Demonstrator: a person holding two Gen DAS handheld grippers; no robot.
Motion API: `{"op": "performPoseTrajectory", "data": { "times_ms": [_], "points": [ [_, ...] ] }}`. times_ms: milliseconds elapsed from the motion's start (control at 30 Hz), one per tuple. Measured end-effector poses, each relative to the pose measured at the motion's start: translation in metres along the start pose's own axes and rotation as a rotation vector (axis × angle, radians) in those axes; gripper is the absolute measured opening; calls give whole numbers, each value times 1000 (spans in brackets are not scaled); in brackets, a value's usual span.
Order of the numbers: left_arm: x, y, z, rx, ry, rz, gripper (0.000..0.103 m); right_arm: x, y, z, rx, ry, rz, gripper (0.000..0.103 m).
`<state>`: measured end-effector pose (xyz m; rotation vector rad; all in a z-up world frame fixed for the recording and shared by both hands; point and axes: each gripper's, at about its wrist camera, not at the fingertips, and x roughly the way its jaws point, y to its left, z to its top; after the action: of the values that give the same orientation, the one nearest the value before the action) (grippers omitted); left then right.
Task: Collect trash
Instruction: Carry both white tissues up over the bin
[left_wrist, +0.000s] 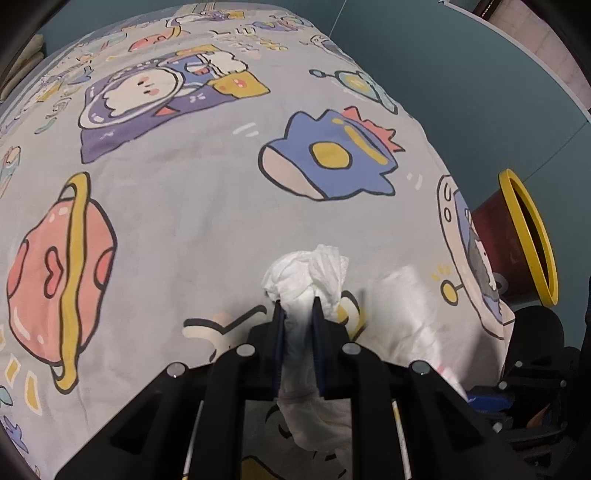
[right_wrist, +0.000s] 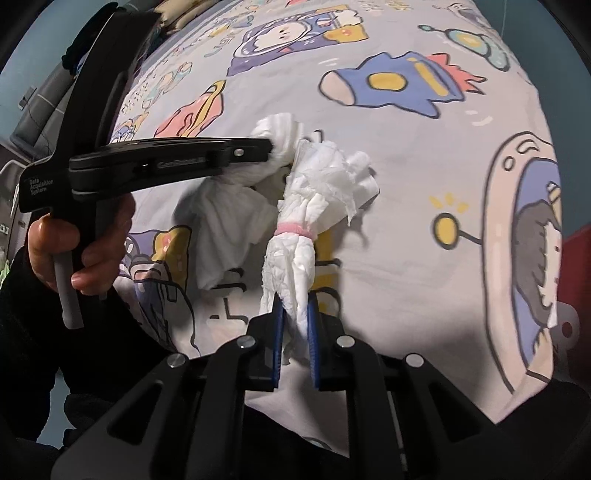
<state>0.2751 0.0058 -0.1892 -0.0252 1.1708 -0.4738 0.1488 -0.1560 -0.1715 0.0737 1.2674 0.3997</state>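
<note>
Teal walls enclosed a bed whose cartoon space-print bedsheet (left_wrist: 184, 206) served as the working surface; the cloth looked soft and matte, printed with rockets, a ringed planet and astronaut figures.

Two pieces of trash were present. A crumpled white tissue wad (left_wrist: 306, 273) sat clamped between the blue pads of the left gripper (left_wrist: 297, 306), whose jaws were closed tight on it. Its long axis ran along the fingers, with the ruffled end pointing away from the camera and a limp tail hanging back under the jaws. In the right wrist view this gripper (right_wrist: 271, 147) entered from the left, level across the frame, held by a person's hand (right_wrist: 85, 236) in a dark sleeve.

A second, longer tissue bundle (right_wrist: 295, 258), cinched at its middle by a pink band (right_wrist: 293, 229), was pinched at its near end by the right gripper (right_wrist: 295, 306), jaws closed on it. Its long axis ran away from the camera and slightly to the right, ending in a fanned, torn-edged plume. Both tissues showed a thin, creased, papery texture. The two lay just beside each other over the sheet near the bed's edge; whether they touched could not be told.

A dark red bin with a yellow rim (left_wrist: 528, 236) stood beyond the bed's right edge, partly masked by the sheet.
</note>
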Motion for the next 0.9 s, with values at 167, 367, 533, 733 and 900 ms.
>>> {"op": "performPoseTrajectory", "data": {
  "times_ms": [167,367,533,733,900],
  "points": [
    [-20,-7,4,6,-54,6,12,-28,-11,-1,21,-74,-21,10],
    [-58,-34,11,49,-172,52,12,-69,-22,6,43,-192,-48,10],
    [-86,-67,18,89,-254,130,12,-105,-42,12,73,-285,-62,10],
    [-108,-119,27,180,-337,154,12,-149,-71,7,115,-394,-110,10],
    [-109,-183,40,306,-405,140,12,-180,-113,-5,193,-466,-185,10]
  ]
}}
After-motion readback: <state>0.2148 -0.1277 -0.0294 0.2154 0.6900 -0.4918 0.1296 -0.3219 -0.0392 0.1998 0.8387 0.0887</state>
